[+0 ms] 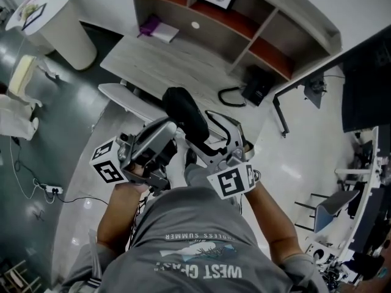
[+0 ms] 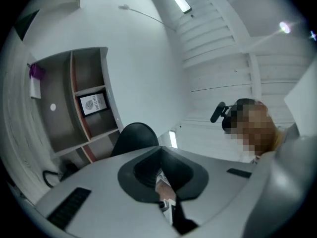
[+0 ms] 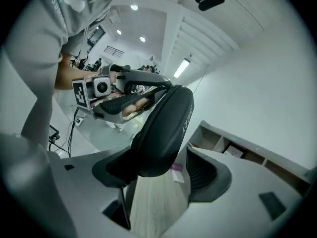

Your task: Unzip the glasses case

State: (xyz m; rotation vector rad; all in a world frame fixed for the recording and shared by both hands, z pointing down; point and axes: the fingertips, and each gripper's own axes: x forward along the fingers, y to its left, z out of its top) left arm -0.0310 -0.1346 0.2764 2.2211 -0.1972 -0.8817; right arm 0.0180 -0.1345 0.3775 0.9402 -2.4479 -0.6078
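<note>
Your right gripper (image 3: 159,176) stands wide open with the black glasses case (image 3: 163,125) unclamped between its jaws while your left gripper (image 2: 166,182) pinches shut on what seems its zip pull (image 2: 165,204), so a slipped pinch could drop the case; you hold both chest-high, left tilted up, right near level.

Wooden desk (image 1: 165,60) bears what looks like a purple-topped booklet (image 1: 157,29).

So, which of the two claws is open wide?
The right claw: its jaws stand far apart, with the black glasses case between them. The left claw has its jaws pressed together.
</note>
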